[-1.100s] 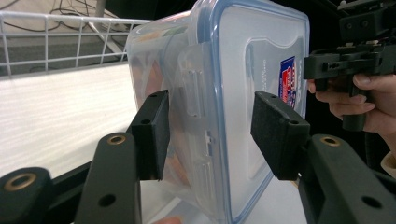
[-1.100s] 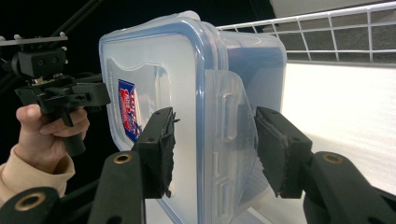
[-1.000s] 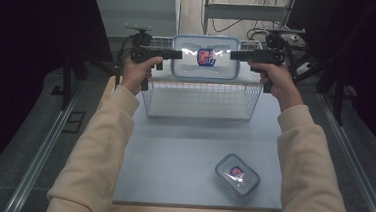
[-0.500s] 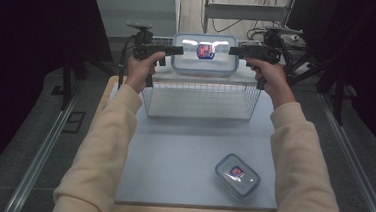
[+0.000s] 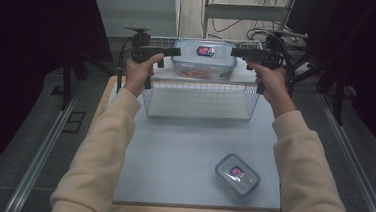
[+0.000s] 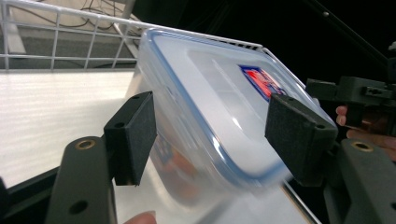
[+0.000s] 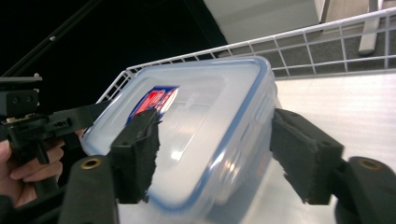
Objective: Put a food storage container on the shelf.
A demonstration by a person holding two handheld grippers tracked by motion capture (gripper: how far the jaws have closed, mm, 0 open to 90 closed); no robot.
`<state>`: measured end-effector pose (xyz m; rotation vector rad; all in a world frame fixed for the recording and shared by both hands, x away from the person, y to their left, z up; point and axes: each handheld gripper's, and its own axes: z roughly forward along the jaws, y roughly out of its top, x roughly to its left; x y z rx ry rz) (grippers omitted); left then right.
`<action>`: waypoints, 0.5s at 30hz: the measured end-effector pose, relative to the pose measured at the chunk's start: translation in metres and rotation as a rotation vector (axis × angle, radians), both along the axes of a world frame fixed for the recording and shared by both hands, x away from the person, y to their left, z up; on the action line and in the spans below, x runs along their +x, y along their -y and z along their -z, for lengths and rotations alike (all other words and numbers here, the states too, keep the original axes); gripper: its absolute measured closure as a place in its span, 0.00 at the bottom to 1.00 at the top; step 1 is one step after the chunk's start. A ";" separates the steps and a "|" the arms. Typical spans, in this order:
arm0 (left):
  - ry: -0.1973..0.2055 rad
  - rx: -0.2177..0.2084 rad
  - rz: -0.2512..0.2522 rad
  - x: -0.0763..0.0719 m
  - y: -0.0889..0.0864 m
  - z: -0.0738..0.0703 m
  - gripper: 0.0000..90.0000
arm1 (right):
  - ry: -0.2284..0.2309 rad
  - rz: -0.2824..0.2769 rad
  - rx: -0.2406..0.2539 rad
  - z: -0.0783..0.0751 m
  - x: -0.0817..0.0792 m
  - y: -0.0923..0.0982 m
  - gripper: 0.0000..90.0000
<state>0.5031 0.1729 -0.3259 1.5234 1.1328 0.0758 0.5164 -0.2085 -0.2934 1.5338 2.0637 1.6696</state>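
A large clear container [image 5: 204,59] with a blue-rimmed lid and a red and blue label lies in the far part of a white wire basket [image 5: 199,101]. My left gripper [image 5: 176,51] is at its left end and my right gripper [image 5: 236,51] at its right end. Both point inward at each other. In the left gripper view the container [image 6: 219,107] lies between the pads [image 6: 135,135] of my left gripper [image 6: 215,135]. The right gripper view shows the same container [image 7: 205,126] inside my right gripper [image 7: 224,158]. Both pairs of jaws have just been opening and stand off the plastic.
A small clear lidded container [image 5: 237,173] lies near the front right corner of the pale blue table [image 5: 178,150]. The basket's wire walls rise around the large container. Dark curtains, cables and a stand edge the table at the back and sides.
Both grippers' jaws have widened around the large container. The container now sits slightly lower in the basket than half a second ago.
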 end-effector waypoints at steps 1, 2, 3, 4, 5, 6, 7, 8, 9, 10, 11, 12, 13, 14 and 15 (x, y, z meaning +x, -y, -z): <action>0.006 0.013 -0.001 -0.004 -0.001 -0.001 0.38 | 0.000 0.000 0.000 0.000 0.000 0.000 0.40; 0.019 0.025 0.003 -0.013 -0.004 -0.004 0.39 | 0.016 -0.002 -0.037 0.002 -0.010 0.004 0.46; 0.019 0.025 0.003 -0.013 -0.004 -0.004 0.39 | 0.016 -0.002 -0.037 0.002 -0.010 0.004 0.46; 0.028 0.030 0.012 -0.019 -0.006 -0.005 0.39 | 0.021 -0.006 -0.039 0.003 -0.014 0.006 0.50; 0.038 0.035 0.019 -0.026 -0.007 -0.005 0.39 | 0.027 -0.010 -0.046 0.005 -0.020 0.008 0.56; 0.038 0.036 0.026 -0.029 -0.007 -0.005 0.39 | 0.035 -0.018 -0.065 0.008 -0.027 0.009 0.63; 0.038 0.036 0.034 -0.033 -0.008 -0.005 0.38 | 0.035 -0.024 -0.074 0.010 -0.030 0.010 0.67; 0.044 0.037 0.041 -0.041 -0.008 -0.005 0.38 | 0.025 -0.045 -0.097 0.016 -0.038 0.010 0.80; 0.044 0.037 0.041 -0.041 -0.008 -0.005 0.38 | 0.025 -0.045 -0.097 0.016 -0.038 0.010 0.80; 0.048 0.034 0.048 -0.045 -0.008 -0.005 0.38 | 0.017 -0.063 -0.106 0.019 -0.040 0.008 0.85; 0.048 0.030 0.050 -0.048 -0.008 -0.004 0.38 | 0.011 -0.094 -0.127 0.023 -0.044 0.005 0.90; 0.050 0.031 0.055 -0.051 -0.008 -0.004 0.38 | 0.008 -0.120 -0.143 0.026 -0.046 0.001 0.94; 0.049 0.030 0.061 -0.052 -0.008 -0.003 0.38 | 0.009 -0.145 -0.152 0.030 -0.047 -0.003 0.97; 0.048 0.028 0.065 -0.054 -0.008 -0.002 0.37 | 0.010 -0.163 -0.162 0.033 -0.048 -0.007 0.99; 0.045 0.026 0.068 -0.055 -0.008 0.000 0.37 | 0.015 -0.182 -0.186 0.038 -0.047 -0.016 0.99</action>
